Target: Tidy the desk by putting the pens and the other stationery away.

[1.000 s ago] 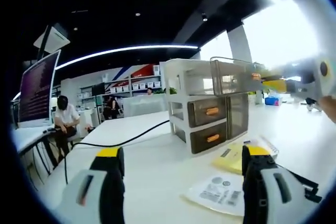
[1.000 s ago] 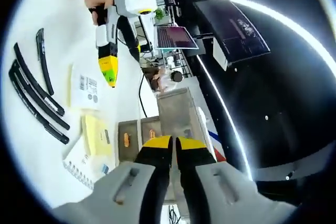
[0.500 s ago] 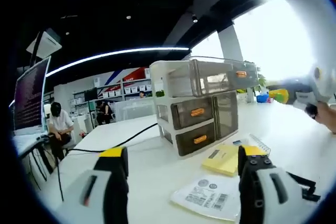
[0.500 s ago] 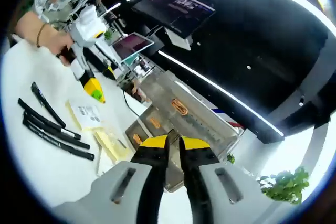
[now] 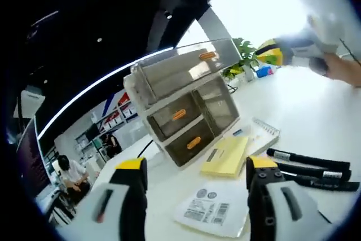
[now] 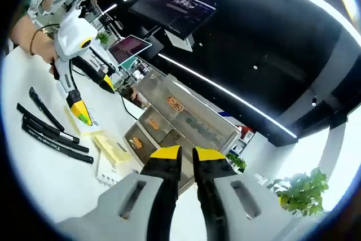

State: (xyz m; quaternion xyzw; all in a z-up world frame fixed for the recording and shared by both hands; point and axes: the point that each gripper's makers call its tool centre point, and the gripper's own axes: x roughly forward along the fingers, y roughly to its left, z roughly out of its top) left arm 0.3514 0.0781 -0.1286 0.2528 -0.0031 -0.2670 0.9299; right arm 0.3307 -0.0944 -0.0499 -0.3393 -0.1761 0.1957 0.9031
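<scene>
A small drawer unit [image 5: 192,122] stands on the white desk, its clear top drawer [image 5: 180,71] pulled out, orange handle forward. In front lie a yellow sticky pad [image 5: 225,156], a spiral notebook [image 5: 264,134], a white label sheet [image 5: 211,213] and several black pens [image 5: 307,167]. My left gripper [image 5: 197,165] hangs open above the label sheet, nothing between its jaws. My right gripper [image 6: 185,155] is shut and empty, held off from the drawer unit [image 6: 163,131]. The right gripper view also shows the left gripper [image 6: 95,99], the pens [image 6: 51,134] and the sticky pad [image 6: 113,145].
The right gripper [image 5: 276,52] hovers blurred beyond the drawer unit, a hand [image 5: 344,69] holding it. A black cable [image 5: 144,148] runs behind the unit. Plants [image 6: 299,196] stand at the desk's far end. Monitors [image 6: 172,7] and a seated person [image 5: 67,167] lie past the desk.
The right gripper has drawn back from the top drawer's handle, and the drawer stays pulled out. The left view has tilted and dropped, bringing the pens into sight.
</scene>
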